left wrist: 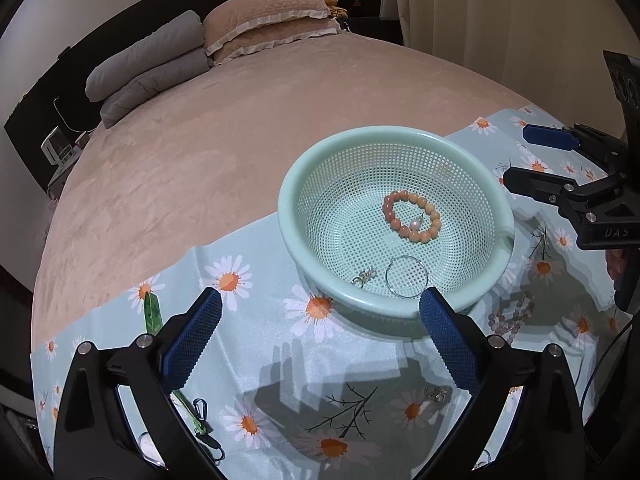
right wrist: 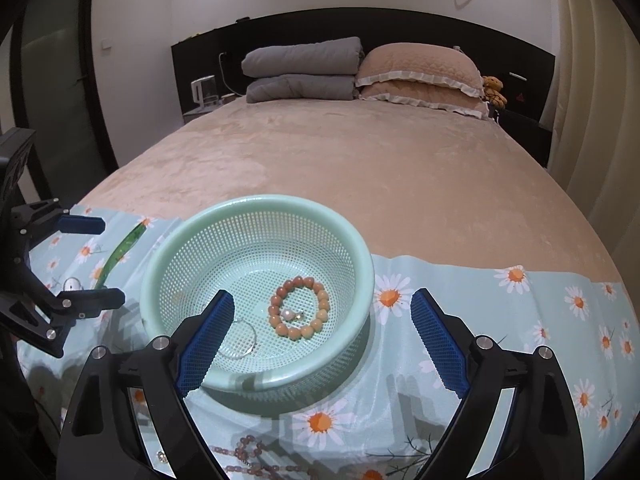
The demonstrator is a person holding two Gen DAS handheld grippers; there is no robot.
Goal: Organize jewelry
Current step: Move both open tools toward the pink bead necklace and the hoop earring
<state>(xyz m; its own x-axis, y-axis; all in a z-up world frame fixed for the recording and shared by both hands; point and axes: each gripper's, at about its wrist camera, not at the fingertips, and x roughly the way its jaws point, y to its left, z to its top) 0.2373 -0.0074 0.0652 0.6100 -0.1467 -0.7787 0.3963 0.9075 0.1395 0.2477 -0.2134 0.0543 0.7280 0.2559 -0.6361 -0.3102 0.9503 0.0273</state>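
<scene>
A mint-green mesh basket [left wrist: 304,184] stands on a light blue cloth with daisies [left wrist: 248,356], which lies over the near end of a bed with a pink-beige cover [left wrist: 200,152]. In the basket lie an orange bead bracelet [left wrist: 412,216] with a small pearl pendant [left wrist: 415,224] inside its ring, a thin silver bangle [left wrist: 407,278] and a small ring-like piece [left wrist: 364,276] near the front wall.

The left claw [left wrist: 320,340] hangs over the cloth just before the basket, its blue pads wide apart and nothing between them. The right claw [right wrist: 324,340] hangs over the basket's near rim, also wide apart and empty; its left pad covers a part of the bangle in the right wrist view.

Around the basket, other pieces wait on the cloth. A green strap [left wrist: 152,316] with a black clip [left wrist: 200,410] lies at the left, partly hidden behind the left claw's finger. A string of pinkish beads [left wrist: 514,314] lies at the right of the basket, in shadow. A small metal piece [left wrist: 438,394] lies near the right pad; it is too small to say what it is. In the right wrist view a long bead chain [right wrist: 256,460] is cut off by the bottom edge.

At the head of the bed there are two grey folded quilts [right wrist: 300,70], two pink pillows [right wrist: 420,76] and a small toy bear [right wrist: 494,90]. A white device [right wrist: 204,90] stands on a bedside stand; its kind I cannot make out.
</scene>
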